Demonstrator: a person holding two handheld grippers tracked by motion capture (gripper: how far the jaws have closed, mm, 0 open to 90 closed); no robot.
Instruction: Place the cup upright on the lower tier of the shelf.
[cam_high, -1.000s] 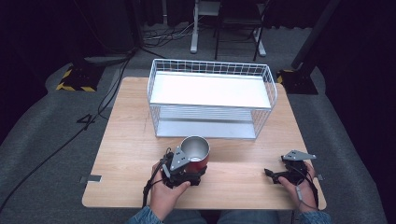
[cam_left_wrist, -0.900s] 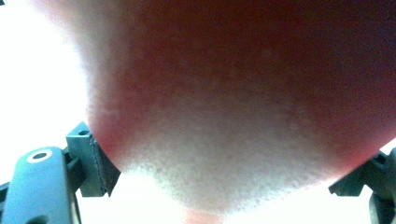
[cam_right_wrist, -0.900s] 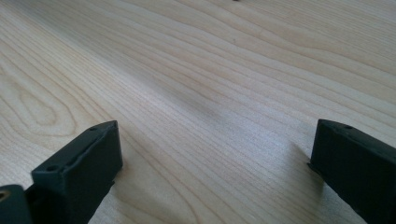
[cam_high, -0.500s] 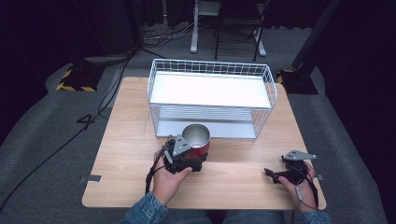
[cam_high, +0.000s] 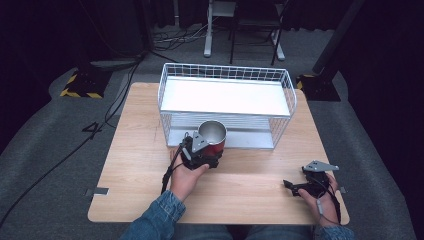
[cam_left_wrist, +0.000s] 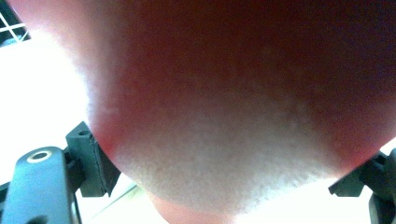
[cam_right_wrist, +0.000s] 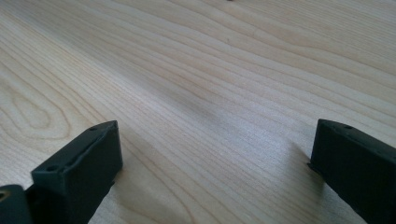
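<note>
L claw (cam_high: 209, 151) is gripping red metal cup (cam_high: 213, 138) w/ steel inside, upright, mouth facing up; R claw (cam_high: 290, 186) is resting wide open, empty, on worktop (cam_high: 135, 150).

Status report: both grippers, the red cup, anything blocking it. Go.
Left gripper shut on red metal cup, held before white wire shelf rack. Right gripper open, empty, over wooden table. Nothing in the way.

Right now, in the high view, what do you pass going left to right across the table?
Left gripper shut on the red cup → white wire rack's right end → right gripper, fingers open.
</note>
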